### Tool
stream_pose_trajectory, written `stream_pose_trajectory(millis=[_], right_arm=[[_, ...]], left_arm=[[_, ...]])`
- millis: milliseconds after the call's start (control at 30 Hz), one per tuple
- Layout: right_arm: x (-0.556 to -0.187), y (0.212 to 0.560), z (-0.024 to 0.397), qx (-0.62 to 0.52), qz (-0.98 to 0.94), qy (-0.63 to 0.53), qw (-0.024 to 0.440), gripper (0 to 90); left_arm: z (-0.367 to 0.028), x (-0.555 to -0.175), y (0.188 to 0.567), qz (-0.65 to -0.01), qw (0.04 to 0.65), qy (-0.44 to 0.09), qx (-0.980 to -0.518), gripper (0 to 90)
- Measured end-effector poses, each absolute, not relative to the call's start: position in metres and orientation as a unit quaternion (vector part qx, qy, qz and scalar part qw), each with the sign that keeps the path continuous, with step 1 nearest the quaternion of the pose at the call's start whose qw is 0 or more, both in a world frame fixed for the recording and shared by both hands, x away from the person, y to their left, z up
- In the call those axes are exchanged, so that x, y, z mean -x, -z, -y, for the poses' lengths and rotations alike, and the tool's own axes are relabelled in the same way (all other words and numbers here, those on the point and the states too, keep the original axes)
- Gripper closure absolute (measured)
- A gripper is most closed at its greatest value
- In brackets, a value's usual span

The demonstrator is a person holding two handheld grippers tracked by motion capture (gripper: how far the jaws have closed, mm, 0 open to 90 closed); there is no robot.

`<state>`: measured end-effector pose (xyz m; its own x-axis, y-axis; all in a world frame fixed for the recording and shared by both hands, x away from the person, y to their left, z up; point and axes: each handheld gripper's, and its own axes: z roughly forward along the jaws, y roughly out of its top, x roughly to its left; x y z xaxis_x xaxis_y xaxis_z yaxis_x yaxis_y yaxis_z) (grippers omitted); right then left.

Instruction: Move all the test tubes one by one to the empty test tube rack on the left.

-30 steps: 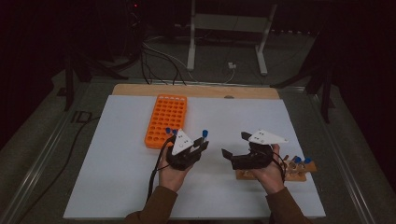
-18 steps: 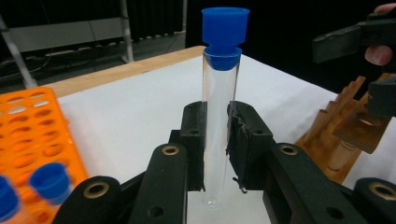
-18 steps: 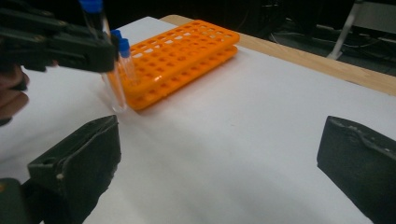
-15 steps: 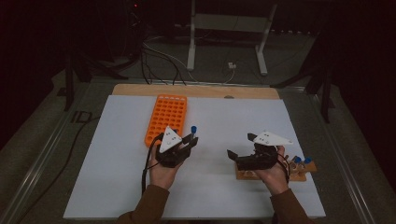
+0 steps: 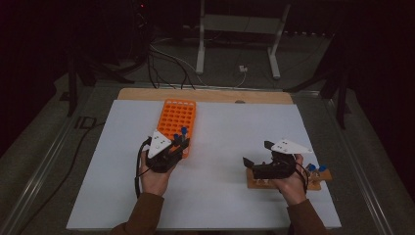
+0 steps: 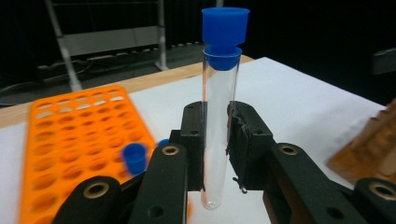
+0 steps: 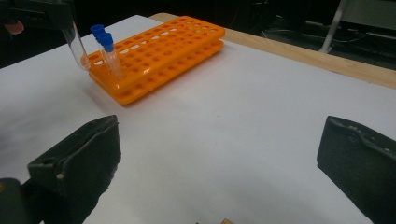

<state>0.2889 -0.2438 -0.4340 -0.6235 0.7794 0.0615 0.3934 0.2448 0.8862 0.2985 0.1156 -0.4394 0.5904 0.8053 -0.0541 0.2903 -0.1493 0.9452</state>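
A clear test tube with a blue cap stands upright between the pads of my left gripper, which is shut on it. In the high view my left gripper hovers at the near end of the orange tube rack. Two blue-capped tubes stand in that rack's near corner. My right gripper is at the right, over the wooden rack, and its jaws stand wide open with nothing between them.
The white mat covers the table, with a wooden strip along its far edge. A few blue-capped tubes sit in the wooden rack. Cables and a metal stand lie on the floor beyond.
My left gripper has carried the capped tube to the left, from the middle of the mat to the orange rack's near end. The right gripper has barely shifted.
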Motion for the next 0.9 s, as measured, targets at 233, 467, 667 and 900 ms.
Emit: stream_pose_trajectory(millis=[233,467,667,900], right_arm=[[-0.289,0.434,0.244,-0.385,-0.763,-0.479,0.201,0.1],[-0.289,0.434,0.244,-0.385,-0.762,-0.480,0.202,0.1],[-0.289,0.434,0.245,-0.385,-0.761,-0.481,0.202,0.1],[-0.288,0.433,0.245,-0.385,-0.760,-0.483,0.201,0.1]], left_arm=[[-0.133,-0.301,0.444,-0.396,0.523,-0.263,-0.708,76.4],[-0.143,-0.307,0.450,-0.408,0.515,-0.283,-0.699,76.5],[-0.148,-0.316,0.458,-0.423,0.504,-0.289,-0.695,76.5],[-0.147,-0.325,0.467,-0.434,0.491,-0.290,-0.698,76.5]])
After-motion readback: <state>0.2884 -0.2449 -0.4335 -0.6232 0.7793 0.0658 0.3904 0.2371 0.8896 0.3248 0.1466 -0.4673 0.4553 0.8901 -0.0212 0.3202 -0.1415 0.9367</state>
